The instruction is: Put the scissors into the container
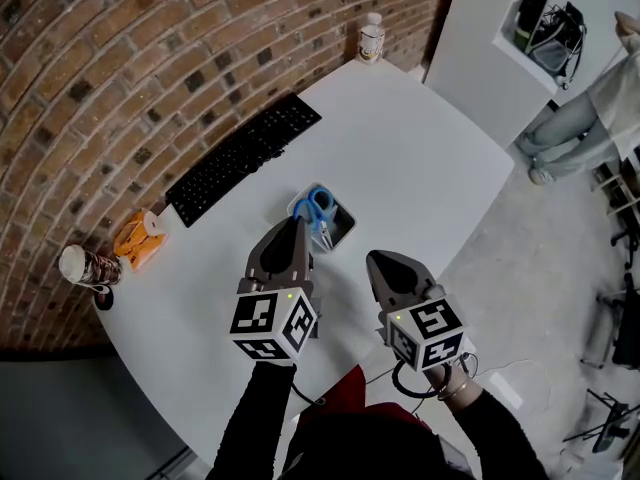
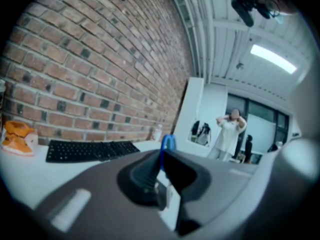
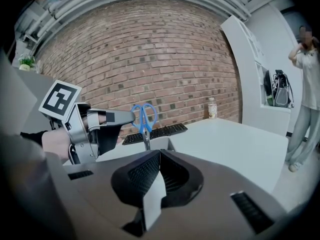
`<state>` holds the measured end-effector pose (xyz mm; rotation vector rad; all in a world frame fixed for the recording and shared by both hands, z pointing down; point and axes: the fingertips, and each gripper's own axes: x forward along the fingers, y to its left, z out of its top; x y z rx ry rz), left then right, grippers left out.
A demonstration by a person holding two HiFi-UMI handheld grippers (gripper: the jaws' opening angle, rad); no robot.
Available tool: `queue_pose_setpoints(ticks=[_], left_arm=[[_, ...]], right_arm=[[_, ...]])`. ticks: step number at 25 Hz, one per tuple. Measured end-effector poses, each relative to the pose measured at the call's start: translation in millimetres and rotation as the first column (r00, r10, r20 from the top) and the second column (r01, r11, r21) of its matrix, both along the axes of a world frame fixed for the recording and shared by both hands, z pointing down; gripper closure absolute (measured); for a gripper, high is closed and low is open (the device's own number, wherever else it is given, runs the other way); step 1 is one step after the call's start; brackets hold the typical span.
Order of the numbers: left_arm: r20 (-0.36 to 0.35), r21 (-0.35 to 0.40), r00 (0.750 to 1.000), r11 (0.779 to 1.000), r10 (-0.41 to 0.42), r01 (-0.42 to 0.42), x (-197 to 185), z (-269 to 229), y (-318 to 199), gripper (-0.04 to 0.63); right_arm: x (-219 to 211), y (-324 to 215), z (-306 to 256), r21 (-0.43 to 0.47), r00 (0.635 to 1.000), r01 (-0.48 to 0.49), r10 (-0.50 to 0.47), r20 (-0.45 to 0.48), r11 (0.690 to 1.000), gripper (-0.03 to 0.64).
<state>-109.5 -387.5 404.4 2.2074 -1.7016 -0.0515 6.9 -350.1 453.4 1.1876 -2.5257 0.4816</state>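
Observation:
Blue-handled scissors (image 1: 318,208) stand blades-down in a small grey container (image 1: 340,226) at the middle of the white table (image 1: 420,158). My left gripper (image 1: 294,226) hovers just left of the container, jaws shut and holding nothing. In the right gripper view its tip (image 3: 131,117) is level with the scissors' handles (image 3: 144,117), right beside them. The handle loop (image 2: 168,143) shows just past the left gripper (image 2: 162,159). My right gripper (image 1: 384,260) hangs nearer me, right of the container (image 3: 159,144). The right gripper (image 3: 160,156) is shut and empty.
A black keyboard (image 1: 245,156) lies left of the container along the brick wall. An orange object (image 1: 140,238) and a paper cup (image 1: 85,266) sit at the table's left end, and a bottle (image 1: 371,38) at its far corner. A person (image 1: 590,118) stands beyond the white cabinet.

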Motion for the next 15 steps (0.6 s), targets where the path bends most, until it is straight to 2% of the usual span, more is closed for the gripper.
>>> queue_pose_setpoints(ticks=[15], left_arm=[[0.004,-0.057,1.0,0.998,-0.029,0.03,-10,35,-27,0.572]], right_arm=[[-11,-17,22,-0.047,1.0,-0.006,0.006,-0.01,0.999,0.607]])
